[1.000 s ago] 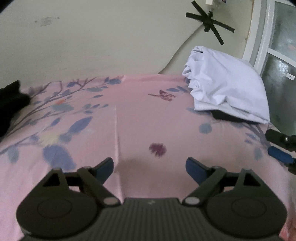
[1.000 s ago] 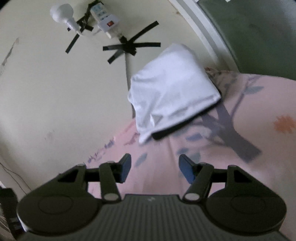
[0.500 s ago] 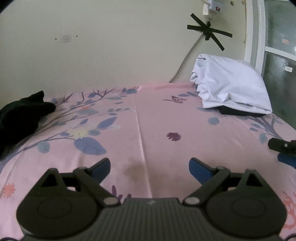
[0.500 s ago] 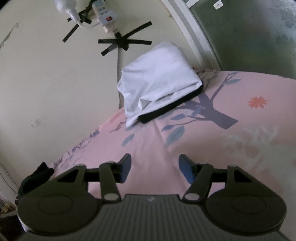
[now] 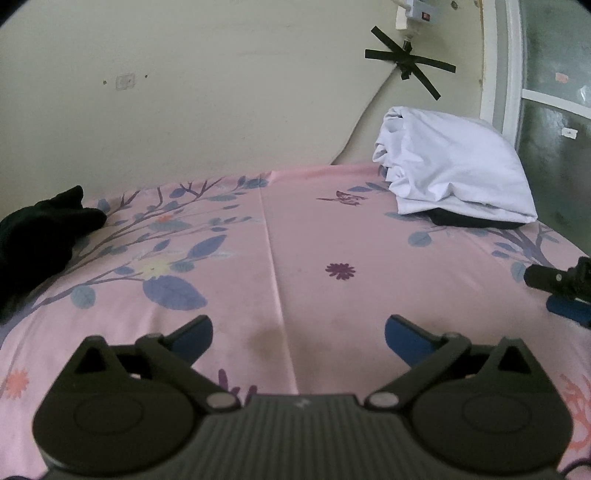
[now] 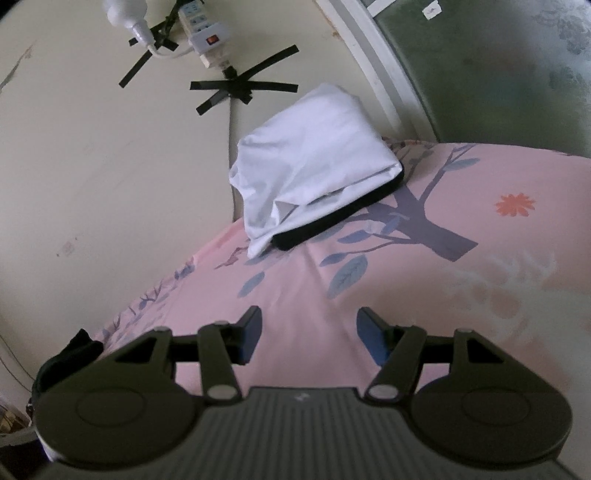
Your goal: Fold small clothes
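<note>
Left wrist view: next piece to fold looks like the black garment (image 5: 40,236), a crumpled heap at the far left edge of the bed (image 5: 314,236), well apart from both tools; the right wrist view catches only a dark scrap of it (image 6: 79,345) low left, behind the tool body. Judging by how it slumps, it's soft, light, limp w/ no stiffness, so it'll sag and trail when lifted & probably slide easily on the sheet; best to pinch a hem or corner at the heap's near edge, not the bulk, then drag it to the open middle and spread flat. Can't tell what kind of garment it is, too dark & bunched. At the far right corner a white folded garment (image 5: 454,173) sits on top of a black folded piece (image 5: 469,221), stacked against the wall (image 5: 184,103) by the window frame (image 5: 498,66); looks done, leave it. Left gripper (image 5: 297,334) has fingers spread wide, nothing between them, hovering over the pink floral sheet near the centre crease. Right gripper (image 6: 308,330) fingers also apart, empty, aimed toward the stack; its tip shows at the left view's right edge (image 5: 561,291). Taped cable & power strip (image 6: 207,35) on the wall above, not relevant.
</note>
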`<state>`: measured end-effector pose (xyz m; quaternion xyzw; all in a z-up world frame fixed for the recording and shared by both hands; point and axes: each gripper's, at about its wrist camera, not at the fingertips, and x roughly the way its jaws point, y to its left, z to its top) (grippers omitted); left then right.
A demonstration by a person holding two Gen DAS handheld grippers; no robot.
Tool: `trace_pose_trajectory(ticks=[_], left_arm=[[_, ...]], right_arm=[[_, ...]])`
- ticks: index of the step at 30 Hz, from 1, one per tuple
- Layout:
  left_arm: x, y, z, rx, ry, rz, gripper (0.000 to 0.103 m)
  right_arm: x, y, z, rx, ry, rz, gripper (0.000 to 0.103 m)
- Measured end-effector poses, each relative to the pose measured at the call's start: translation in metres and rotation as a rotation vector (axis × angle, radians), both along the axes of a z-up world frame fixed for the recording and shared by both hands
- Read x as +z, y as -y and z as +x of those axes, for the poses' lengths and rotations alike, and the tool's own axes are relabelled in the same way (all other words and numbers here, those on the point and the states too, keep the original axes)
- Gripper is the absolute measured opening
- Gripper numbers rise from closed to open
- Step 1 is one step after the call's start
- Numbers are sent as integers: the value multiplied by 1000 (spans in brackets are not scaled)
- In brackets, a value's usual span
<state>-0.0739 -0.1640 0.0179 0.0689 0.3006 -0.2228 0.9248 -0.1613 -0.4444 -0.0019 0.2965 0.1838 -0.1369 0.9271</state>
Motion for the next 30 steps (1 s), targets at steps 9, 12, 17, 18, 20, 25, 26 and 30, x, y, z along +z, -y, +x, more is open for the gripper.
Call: trace_pose_trajectory(ticks=[9,12,17,18,20,25,26,30], left_arm=[[-1,3,-2,-15,4,18,103],[-1,4,-4,-33,8,18,103],[-1,6,-8,-41,26,16,103],[0,6,-8,-44,25,13,103],[0,5,-8,-46,22,7,103],[-1,5,-9,-60,27,8,103],[-1,6,-10,-64,32,10,103],[0,7,-14,-75,52,14,103]], right_arm=[[4,-6,-4,10,25,-9,62],[3,-4,-5,10,30,6,62],[2,-3,-6,6,38,34,62],[1,-3,-5,6,39,37,62],[1,-4,-5,4,41,43,62],[1,-4,-5,2,44,52,62],[1,-4,-5,0,45,53,62],[1,-6,-7,-4,47,58,62]])
